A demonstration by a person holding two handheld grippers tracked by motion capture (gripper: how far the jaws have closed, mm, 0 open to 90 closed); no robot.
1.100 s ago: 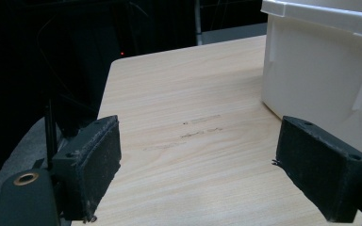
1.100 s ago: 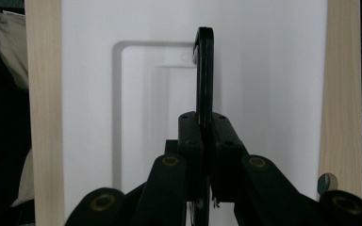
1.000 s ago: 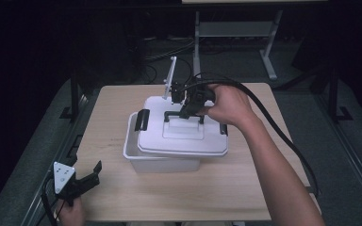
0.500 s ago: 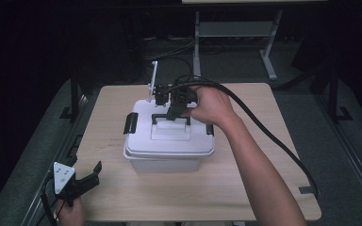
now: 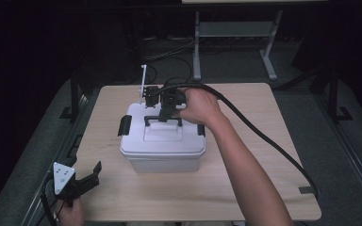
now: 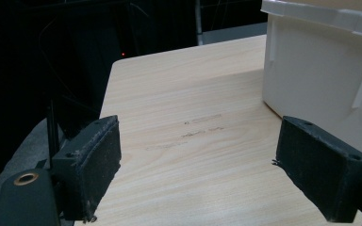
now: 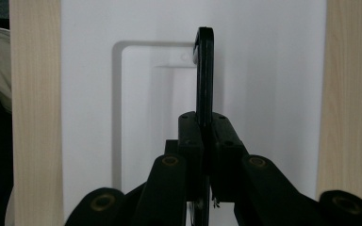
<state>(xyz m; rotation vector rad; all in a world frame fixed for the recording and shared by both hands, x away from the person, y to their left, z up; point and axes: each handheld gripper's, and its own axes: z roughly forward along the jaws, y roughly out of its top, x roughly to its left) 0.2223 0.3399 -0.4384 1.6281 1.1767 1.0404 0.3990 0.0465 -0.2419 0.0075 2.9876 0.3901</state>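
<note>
While the white box [image 5: 162,143] sits at the centre of the frame on the worktop [image 5: 264,155], the right gripper [image 5: 166,115] comes down from above, jaws clamped tight on the black handle [image 7: 204,70] of its lid. Lower left, the left gripper [image 5: 92,176] rests at the worktop's edge, jaws wide open, nothing between them.

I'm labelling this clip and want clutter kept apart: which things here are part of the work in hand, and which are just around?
In the job:
- white lidded box
- its black carry handle, clamped by the right gripper
- table bearing the box

Just around:
- left gripper, jaws open, idle at the table's near left corner
- metal stand behind the table
</note>
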